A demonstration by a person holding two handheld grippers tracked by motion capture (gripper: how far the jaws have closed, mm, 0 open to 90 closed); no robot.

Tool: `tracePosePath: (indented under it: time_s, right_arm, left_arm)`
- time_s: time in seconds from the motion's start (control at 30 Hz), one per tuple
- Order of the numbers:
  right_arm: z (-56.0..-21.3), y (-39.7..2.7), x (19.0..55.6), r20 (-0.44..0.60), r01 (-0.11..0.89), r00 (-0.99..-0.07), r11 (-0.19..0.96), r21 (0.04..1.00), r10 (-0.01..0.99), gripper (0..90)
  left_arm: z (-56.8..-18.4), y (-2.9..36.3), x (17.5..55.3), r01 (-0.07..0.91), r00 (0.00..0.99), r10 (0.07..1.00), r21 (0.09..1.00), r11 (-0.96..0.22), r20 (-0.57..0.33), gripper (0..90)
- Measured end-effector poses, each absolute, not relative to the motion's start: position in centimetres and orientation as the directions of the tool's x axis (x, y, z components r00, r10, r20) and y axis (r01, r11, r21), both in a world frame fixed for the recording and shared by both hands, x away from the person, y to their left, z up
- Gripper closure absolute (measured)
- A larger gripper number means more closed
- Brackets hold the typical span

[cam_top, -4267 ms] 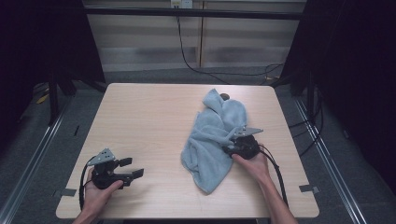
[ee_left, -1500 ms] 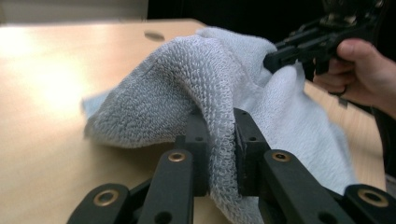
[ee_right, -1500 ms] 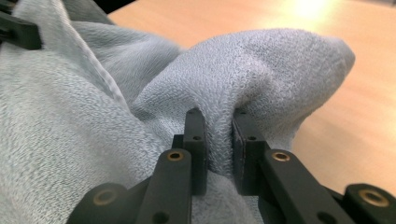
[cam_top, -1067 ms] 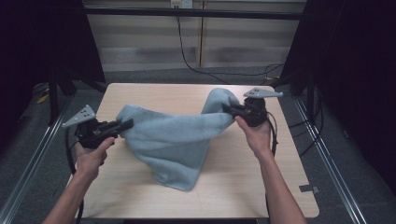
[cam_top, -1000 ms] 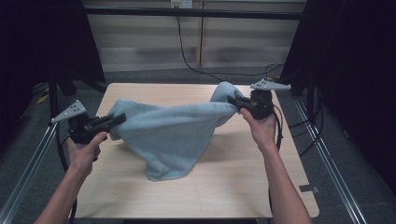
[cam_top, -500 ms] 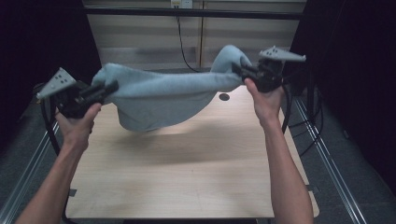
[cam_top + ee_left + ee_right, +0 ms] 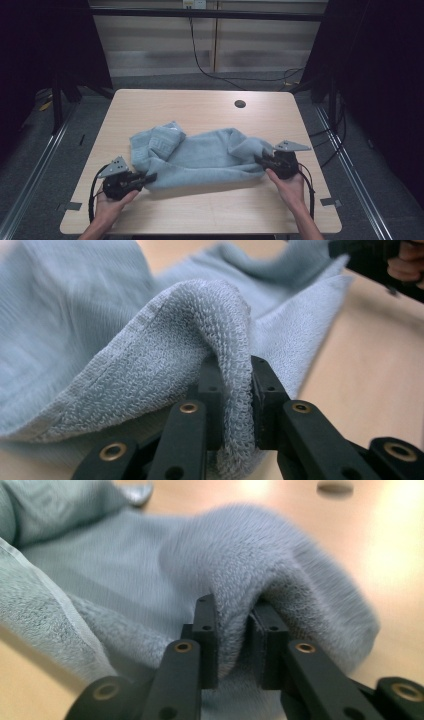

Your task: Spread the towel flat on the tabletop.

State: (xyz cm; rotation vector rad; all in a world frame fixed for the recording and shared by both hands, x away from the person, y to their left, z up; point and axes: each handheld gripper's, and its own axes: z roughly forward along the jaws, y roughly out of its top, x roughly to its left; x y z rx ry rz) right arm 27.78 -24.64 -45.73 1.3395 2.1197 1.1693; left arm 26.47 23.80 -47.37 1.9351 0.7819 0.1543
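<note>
A light blue towel [image 7: 210,157] lies bunched across the middle of the wooden table [image 7: 200,105]. My left gripper [image 7: 150,176] sits low at the towel's near left corner. In the left gripper view the hemmed edge [image 7: 150,340] stands pinched between the jaws of the left gripper [image 7: 235,405]. My right gripper [image 7: 257,159] is at the towel's right end. The right gripper's [image 7: 232,645] jaws have just been opening, and a plush fold of towel [image 7: 260,555] still fills the gap between the pads. A hand holds each gripper.
A round cable hole [image 7: 240,104] is in the table near its far edge. Bare wood runs along the far side and the near edge. Dark frame posts and cables stand around the table. The right gripper [image 7: 370,260] shows far off in the left gripper view.
Half a second ago the towel hung stretched in the air between raised grippers. Both hands have come down and toward the near edge, and the towel now rests on the table.
</note>
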Motion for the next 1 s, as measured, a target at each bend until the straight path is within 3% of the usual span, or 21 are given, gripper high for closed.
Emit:
tracePosePath:
  time_s: [0.13, 0.17, 0.3, 0.4, 0.57, 0.67, 0.7, 0.73, 0.8, 0.87, 1.0]
  right_arm:
    - [-46.2, -25.3, 25.1, 0.109, 0.576, -0.477, 0.216, 0.788, 0.872, 67.6]
    - [-46.2, -25.7, 24.2, 0.090, 0.578, -0.466, 0.226, 0.784, 0.880, 59.8]
    - [-45.5, -26.8, 23.4, 0.107, 0.564, -0.439, 0.181, 0.806, 0.892, 53.9]
    - [-44.1, -27.6, 23.2, 0.092, 0.528, -0.429, 0.167, 0.832, 0.899, 53.1]
    - [-42.7, -27.6, 26.1, 0.091, 0.496, -0.451, 0.165, 0.852, 0.888, 53.0]
    - [-42.7, -26.5, 29.5, 0.151, 0.515, -0.485, 0.141, 0.845, 0.862, 49.1]
    - [-42.7, -26.5, 29.5, 0.151, 0.515, -0.485, 0.141, 0.845, 0.862, 49.1]
    - [-43.5, -25.7, 30.7, 0.152, 0.536, -0.491, 0.161, 0.829, 0.858, 47.3]
    - [-44.1, -25.3, 31.1, 0.160, 0.561, -0.496, 0.174, 0.809, 0.853, 45.9]
    - [-46.0, -24.4, 31.2, 0.176, 0.610, -0.501, 0.202, 0.766, 0.847, 43.7]
    - [-48.2, -23.9, 30.2, 0.146, 0.649, -0.502, 0.260, 0.715, 0.853, 42.0]
  left_arm:
    - [-47.9, 24.0, 24.7, 0.454, 0.802, 0.555, 0.828, -0.328, -0.220, 72.6]
    - [-47.6, 24.3, 24.5, 0.448, 0.803, 0.551, 0.840, -0.306, -0.228, 66.4]
    - [-46.3, 24.8, 24.7, 0.425, 0.807, 0.543, 0.867, -0.259, -0.233, 56.1]
    - [-44.5, 25.2, 26.3, 0.391, 0.803, 0.552, 0.897, -0.205, -0.224, 53.7]
    - [-45.2, 22.8, 31.5, 0.416, 0.783, 0.593, 0.866, -0.276, -0.187, 55.0]
    - [-47.6, 21.0, 33.7, 0.469, 0.777, 0.598, 0.815, -0.342, -0.196, 55.5]
    - [-48.4, 20.5, 33.7, 0.471, 0.772, 0.611, 0.802, -0.368, -0.173, 55.5]
    - [-49.7, 19.9, 33.4, 0.496, 0.790, 0.588, 0.747, -0.443, -0.176, 61.6]
    - [-49.9, 19.9, 33.1, 0.472, 0.796, 0.589, 0.754, -0.457, -0.141, 62.5]
    - [-49.6, 20.7, 32.2, 0.475, 0.795, 0.593, 0.738, -0.479, -0.127, 72.8]
    - [-49.7, 21.7, 31.1, 0.484, 0.788, 0.601, 0.740, -0.467, -0.136, 74.9]
